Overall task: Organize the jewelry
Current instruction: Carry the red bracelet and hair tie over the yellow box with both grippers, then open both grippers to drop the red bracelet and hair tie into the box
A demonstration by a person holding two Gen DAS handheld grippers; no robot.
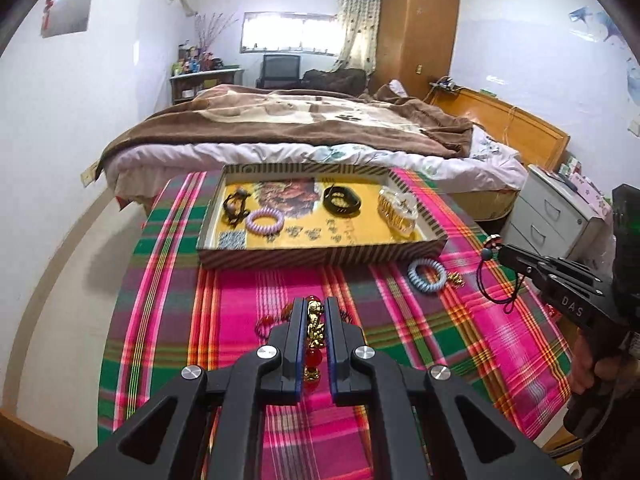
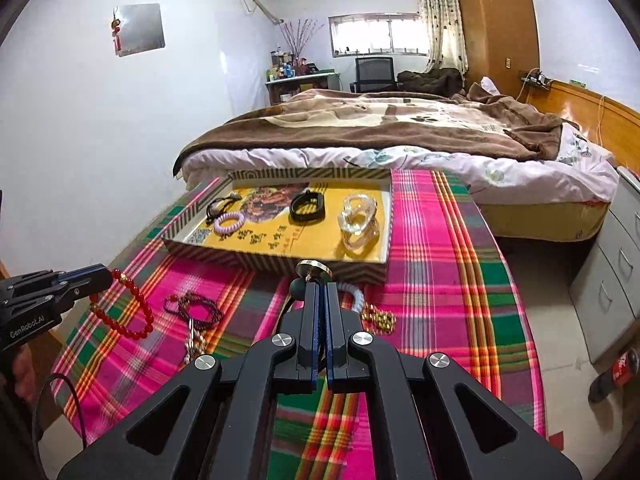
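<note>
Red bead bracelet (image 2: 132,308) pinched in left gripper (image 1: 315,308), tilted downward above plaid cloth (image 1: 400,320)

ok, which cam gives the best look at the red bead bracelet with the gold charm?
Right wrist view: the red bead bracelet with the gold charm hangs as a full loop from the left gripper. Left wrist view shows only the charm and a few beads between its own fingers.

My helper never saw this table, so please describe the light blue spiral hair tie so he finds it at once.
Find the striped tray on the plaid tablecloth. Just outside its near right corner lies the light blue spiral hair tie; the similar purple one lies inside the tray.
</note>
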